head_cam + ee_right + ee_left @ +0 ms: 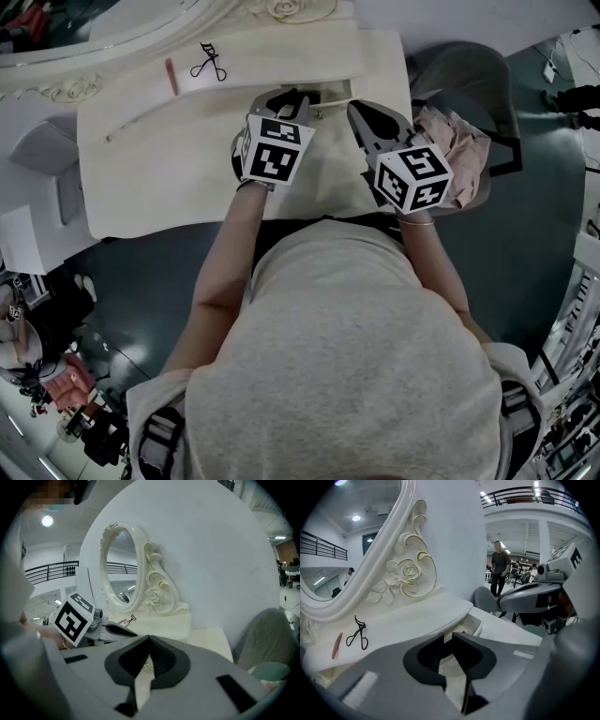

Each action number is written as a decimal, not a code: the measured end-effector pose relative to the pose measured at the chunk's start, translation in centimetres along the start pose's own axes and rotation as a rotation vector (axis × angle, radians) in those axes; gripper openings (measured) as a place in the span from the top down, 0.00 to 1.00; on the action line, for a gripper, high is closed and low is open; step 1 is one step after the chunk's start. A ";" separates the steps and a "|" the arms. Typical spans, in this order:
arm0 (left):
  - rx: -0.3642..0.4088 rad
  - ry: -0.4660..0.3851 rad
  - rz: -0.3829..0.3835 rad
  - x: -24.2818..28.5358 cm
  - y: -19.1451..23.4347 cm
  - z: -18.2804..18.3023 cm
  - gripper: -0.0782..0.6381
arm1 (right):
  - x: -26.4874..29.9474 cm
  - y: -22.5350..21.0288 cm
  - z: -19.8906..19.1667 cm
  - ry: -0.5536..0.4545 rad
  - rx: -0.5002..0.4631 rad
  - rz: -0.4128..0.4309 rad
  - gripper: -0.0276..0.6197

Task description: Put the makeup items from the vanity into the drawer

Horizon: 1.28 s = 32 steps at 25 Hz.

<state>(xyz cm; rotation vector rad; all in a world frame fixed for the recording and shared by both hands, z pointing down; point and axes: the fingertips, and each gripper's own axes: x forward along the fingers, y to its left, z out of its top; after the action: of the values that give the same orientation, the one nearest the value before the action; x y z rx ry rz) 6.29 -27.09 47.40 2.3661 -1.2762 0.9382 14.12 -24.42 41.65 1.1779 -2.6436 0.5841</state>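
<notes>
Nearest, the vanity's front edge runs just ahead of the person's body, and both forearms reach over it. The left gripper (pixel 292 96) and right gripper (pixel 356 109) sit side by side over the right part of the cream tabletop (pixel 159 178), close together but apart.

The left gripper's jaws are almost together. Only a thin slit shows between the tips, and nothing is in it. The right gripper's jaw tips meet and hold nothing.

Left of the left gripper the tabletop is a broad bare stretch. On the right the table's side edge passes just beside the right gripper. A grey chair (pixel 469 80) with a pinkish cloth (pixel 461 141) on it stands close against that edge, so the right side is tight.

Just past the jaw tips is the step of the raised shelf (pixel 281 52). At its right end is a shallow open compartment (pixel 330 91), which looks like the drawer. It lies just beyond the left gripper's tips.

Farther back and to the left on the shelf lie a black eyelash curler (pixel 208 62) and a slim pink stick (pixel 172 76). They are near each other and well apart from both grippers. Behind them rises the carved mirror frame (pixel 112 42).
</notes>
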 end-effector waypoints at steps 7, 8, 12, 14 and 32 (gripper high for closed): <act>0.033 0.035 -0.018 0.7 -0.5 -0.7 0.85 | 0.1 -0.2 0.0 0.000 0.002 -0.005 0.95; 0.031 0.033 -0.019 0.7 -0.6 -0.7 0.85 | 0.1 -0.2 0.0 0.000 0.003 -0.005 0.95; 0.020 0.027 -0.026 0.8 -0.8 -0.7 0.86 | 0.0 -0.5 0.0 -0.002 0.006 -0.013 0.95; 0.013 0.020 -0.029 0.8 -0.9 -0.7 0.86 | 0.0 -0.5 0.0 -0.003 0.005 -0.014 0.95; -0.153 -0.226 -0.173 -3.4 -2.2 2.5 0.88 | 0.0 1.8 0.4 -0.001 -0.026 0.027 0.95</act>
<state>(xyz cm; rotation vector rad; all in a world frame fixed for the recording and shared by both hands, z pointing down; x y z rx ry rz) 7.77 -25.04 43.32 2.4653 -1.1503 0.5149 12.76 -23.45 40.81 1.1373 -2.6639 0.5520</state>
